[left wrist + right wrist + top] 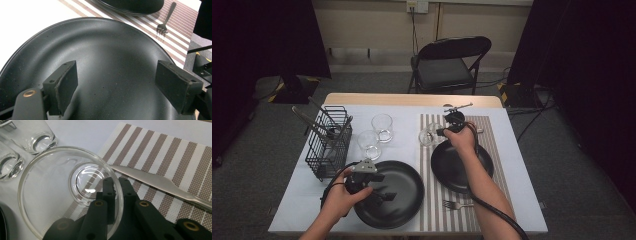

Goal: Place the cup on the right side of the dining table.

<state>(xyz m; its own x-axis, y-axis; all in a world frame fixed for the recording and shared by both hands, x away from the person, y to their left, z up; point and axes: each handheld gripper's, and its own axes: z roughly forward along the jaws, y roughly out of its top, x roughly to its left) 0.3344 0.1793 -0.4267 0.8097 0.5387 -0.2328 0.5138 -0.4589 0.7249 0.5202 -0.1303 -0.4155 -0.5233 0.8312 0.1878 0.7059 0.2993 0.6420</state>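
Glass tumbler [50,192] is pinched by its rim in the right gripper [116,192], whose fingers [108,195] are clenched on the clear wall, one inside and one outside. It hangs tilted over the left edge of the striped placemat [175,157], just behind the smaller black plate [452,167]. A butter knife [155,181] lies on the mat close by.

The left gripper [120,82] hovers over the big black plate [105,50] near the front of the counter [512,145]. Its fingers [63,87] are spread wide with nothing between them.

It looks like a place is being set for a meal. One plate sits on the mat, a fork [454,204] lies at the mat's front edge, and the knife is out. The tumbler is not yet set down, so that step seems half done. Two more glasses [382,127] wait on the white cloth beside a black wire caddy [329,142] that holds some cutlery. The big plate is off the mat; I think it may be moved next, but I cannot be sure.

I can read no brand, label or writing on any of these things.
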